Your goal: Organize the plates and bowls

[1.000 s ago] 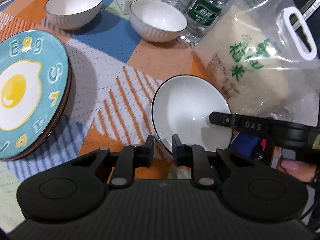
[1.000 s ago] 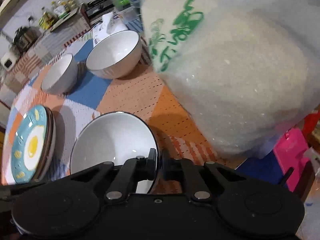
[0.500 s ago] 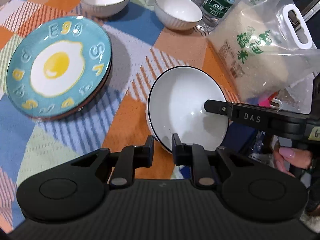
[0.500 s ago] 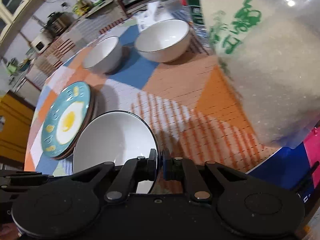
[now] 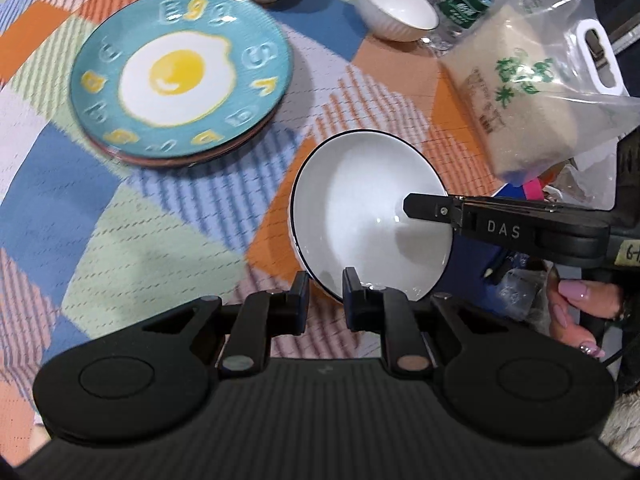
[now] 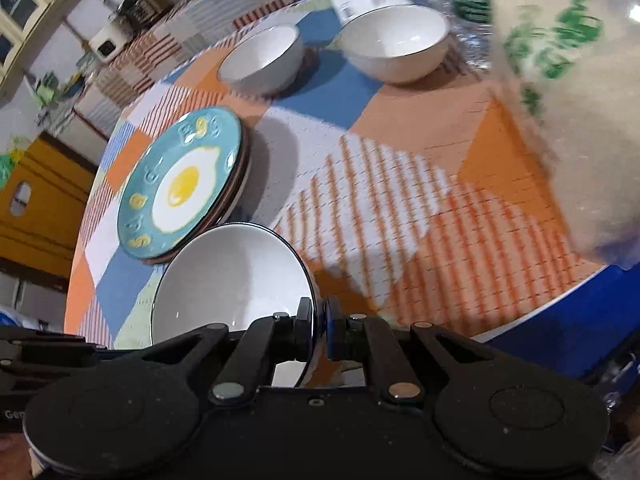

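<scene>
Left to right: a stack of plates (image 5: pixel 180 80), the top one teal with a fried-egg print, lies on the table (image 5: pixel 132 236) inward from its near edge. Just right of it, a white bowl (image 5: pixel 368 216) is tilted at the near edge, gripped at its rim by both tools: the left gripper (image 5: pixel 325 292) jaws clenched on the near rim, the right gripper (image 6: pixel 319 330) jaws clenched on the right rim. Two more bowls (image 5: pixel 394 8) stand toward the far edge; a rice bag (image 5: pixel 520 92) sits at the right edge.

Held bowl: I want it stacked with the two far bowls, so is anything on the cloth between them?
Nothing visible: between the held bowl and the far bowls lies only bare cloth; the plates sit left of that line, the rice bag right.
</scene>
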The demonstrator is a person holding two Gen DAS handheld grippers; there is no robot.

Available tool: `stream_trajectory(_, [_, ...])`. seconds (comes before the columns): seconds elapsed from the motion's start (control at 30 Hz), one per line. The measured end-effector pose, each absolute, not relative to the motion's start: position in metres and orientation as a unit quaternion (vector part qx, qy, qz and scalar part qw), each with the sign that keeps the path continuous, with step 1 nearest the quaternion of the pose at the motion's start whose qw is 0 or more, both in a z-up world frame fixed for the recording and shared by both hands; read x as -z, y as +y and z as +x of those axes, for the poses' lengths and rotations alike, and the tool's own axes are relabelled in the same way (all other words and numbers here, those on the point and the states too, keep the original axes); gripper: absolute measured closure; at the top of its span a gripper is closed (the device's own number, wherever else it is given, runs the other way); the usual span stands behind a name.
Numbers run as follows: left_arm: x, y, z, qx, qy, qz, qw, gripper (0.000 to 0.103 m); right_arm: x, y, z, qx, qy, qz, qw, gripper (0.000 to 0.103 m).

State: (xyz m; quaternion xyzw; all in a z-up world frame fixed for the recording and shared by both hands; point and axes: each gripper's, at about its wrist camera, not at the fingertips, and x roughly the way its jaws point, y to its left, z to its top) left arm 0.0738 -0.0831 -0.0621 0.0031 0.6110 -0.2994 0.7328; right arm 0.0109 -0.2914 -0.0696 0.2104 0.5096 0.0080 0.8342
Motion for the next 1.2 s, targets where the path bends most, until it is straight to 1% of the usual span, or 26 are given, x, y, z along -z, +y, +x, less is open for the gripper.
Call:
stream_trajectory(0.2, [0.072, -0.060, 0.079, 0.284, 0.615, -0.014, 0.735, 0.088, 0.067, -0.259, 0.025, -0.023, 0.522, 0.158, 0.838, 0.093])
stream_trajectory(0.4, [0.081, -0.055, 0.084, 0.275, 0.613, -0.018, 0.740, 0.088, 0.068, -0.246, 0.041, -0.038, 0.532, 0.122, 0.837, 0.093])
stream_trajectory(0.53, [0.087, -0.054, 0.085, 0.276, 0.614, -0.025, 0.739, 0.087, 0.070, -0.233, 0.049, -0.055, 0.550, 0.052, 0.831, 0.093])
stream_trajectory(0.67, [0.086, -0.053, 0.086, 0.283, 0.608, -0.033, 0.741, 0.086, 0.076, -0.228, 0.055, -0.065, 0.557, 0.008, 0.828, 0.093])
stream_trajectory(0.77, [0.084, -0.054, 0.086, 0.288, 0.614, -0.028, 0.735, 0.085, 0.078, -0.232, 0.054, -0.068, 0.550, 0.017, 0.832, 0.093])
stream_trajectory(0.83, [0.080, -0.055, 0.085, 0.292, 0.618, -0.019, 0.730, 0.083, 0.078, -0.236, 0.054, -0.073, 0.548, 0.032, 0.833, 0.090])
stream_trajectory(0.9, [0.074, -0.054, 0.084, 0.296, 0.620, -0.007, 0.727, 0.083, 0.075, -0.240, 0.054, -0.076, 0.549, 0.044, 0.831, 0.090])
stream_trajectory(1.03, [0.050, -0.050, 0.078, 0.311, 0.606, 0.028, 0.731, 0.081, 0.053, -0.256, 0.051, -0.078, 0.520, 0.079, 0.847, 0.089])
stream_trajectory(1.13, [0.026, -0.046, 0.074, 0.319, 0.593, 0.054, 0.737, 0.081, 0.032, -0.273, 0.048, -0.067, 0.485, 0.114, 0.864, 0.086])
stream_trajectory(1.2, [0.011, -0.047, 0.075, 0.316, 0.603, 0.071, 0.729, 0.080, 0.021, -0.284, 0.047, -0.058, 0.468, 0.127, 0.873, 0.085])
